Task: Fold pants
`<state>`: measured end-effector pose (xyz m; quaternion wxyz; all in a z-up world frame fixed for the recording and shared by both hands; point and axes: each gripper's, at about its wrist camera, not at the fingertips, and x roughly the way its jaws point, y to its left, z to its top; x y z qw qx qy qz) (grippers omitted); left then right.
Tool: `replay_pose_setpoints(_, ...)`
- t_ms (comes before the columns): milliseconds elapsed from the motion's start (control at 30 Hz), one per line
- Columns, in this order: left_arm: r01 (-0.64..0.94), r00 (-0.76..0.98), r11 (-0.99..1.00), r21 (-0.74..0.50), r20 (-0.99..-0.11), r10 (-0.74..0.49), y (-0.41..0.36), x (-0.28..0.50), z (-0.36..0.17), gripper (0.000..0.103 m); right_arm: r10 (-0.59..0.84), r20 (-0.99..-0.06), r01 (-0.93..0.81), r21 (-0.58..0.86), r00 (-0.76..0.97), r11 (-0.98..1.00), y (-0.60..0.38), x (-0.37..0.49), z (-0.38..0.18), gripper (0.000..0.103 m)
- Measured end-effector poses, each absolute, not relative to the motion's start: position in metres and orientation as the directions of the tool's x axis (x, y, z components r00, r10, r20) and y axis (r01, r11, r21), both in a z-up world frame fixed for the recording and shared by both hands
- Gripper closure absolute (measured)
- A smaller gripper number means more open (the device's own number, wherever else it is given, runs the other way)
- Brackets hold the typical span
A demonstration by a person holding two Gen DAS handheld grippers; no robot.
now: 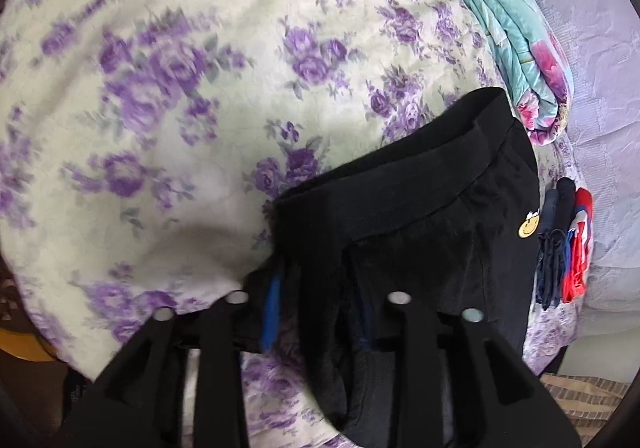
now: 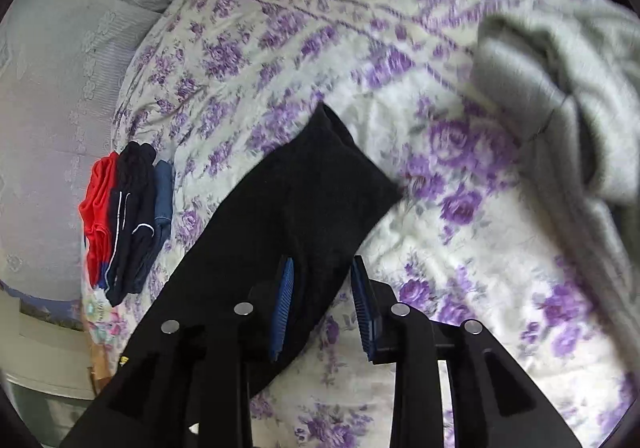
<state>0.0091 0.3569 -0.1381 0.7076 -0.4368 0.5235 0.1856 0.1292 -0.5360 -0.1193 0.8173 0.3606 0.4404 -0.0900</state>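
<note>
Black pants (image 1: 420, 208) lie on the purple-flowered bedcover (image 1: 180, 96), waistband up and a yellow smiley patch (image 1: 527, 227) at the right edge. My left gripper (image 1: 316, 284) stands at the lower part of the waist. Its left blue pad (image 1: 272, 308) shows, while black cloth drapes over the right finger and fills the gap; I see no pinch. In the right wrist view a black pant leg (image 2: 304, 192) runs diagonally. My right gripper (image 2: 322, 262) straddles its lower edge with the jaws apart. The left pad (image 2: 285, 304) is at the cloth, and bedcover shows before the right pad (image 2: 366, 308).
Folded clothes in red, navy and blue are stacked (image 1: 564, 248) (image 2: 124, 220) beside the pants, at the bedcover's edge. A folded teal floral quilt (image 1: 508, 20) lies beyond the waistband. A crumpled grey garment (image 2: 560, 100) sits at the right. Pale lavender bedding (image 2: 52, 88) borders the cover.
</note>
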Motion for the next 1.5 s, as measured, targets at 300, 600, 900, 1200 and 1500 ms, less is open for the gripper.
replay_pose_setpoints(300, -0.620, 0.485, 0.705, -0.344, -0.874, 0.000, 0.338, 0.034, -0.058, 0.039, 0.113, -0.803, 0.246, 0.308, 0.586, 0.919, -0.461, 0.144, -0.094, 0.072)
replay_pose_setpoints(600, -0.480, 0.295, 0.859, -0.181, -0.955, -0.037, 0.261, 0.096, -0.144, 0.031, 0.090, -0.865, 0.239, 0.234, 0.494, 0.942, -0.432, 0.158, -0.136, 0.057)
replay_pose_setpoints(900, -0.462, 0.486, 0.812, -0.356, -0.868, -0.104, 0.287, 0.129, -0.072, 0.022, 0.261, -0.789, 0.015, 0.323, 0.556, 0.946, -0.357, 0.165, -0.092, 0.046)
replay_pose_setpoints(1200, -0.477, 0.369, 0.842, -0.253, -0.927, -0.069, 0.294, 0.222, -0.133, 0.018, 0.309, -0.877, -0.063, 0.308, 0.369, 0.949, -0.252, 0.218, -0.144, 0.039)
replay_pose_setpoints(1500, -0.410, 0.489, 0.851, -0.329, -0.866, -0.100, 0.326, 0.222, -0.078, 0.017, 0.366, -0.821, -0.358, 0.214, 0.439, 0.909, -0.206, 0.245, -0.080, 0.036)
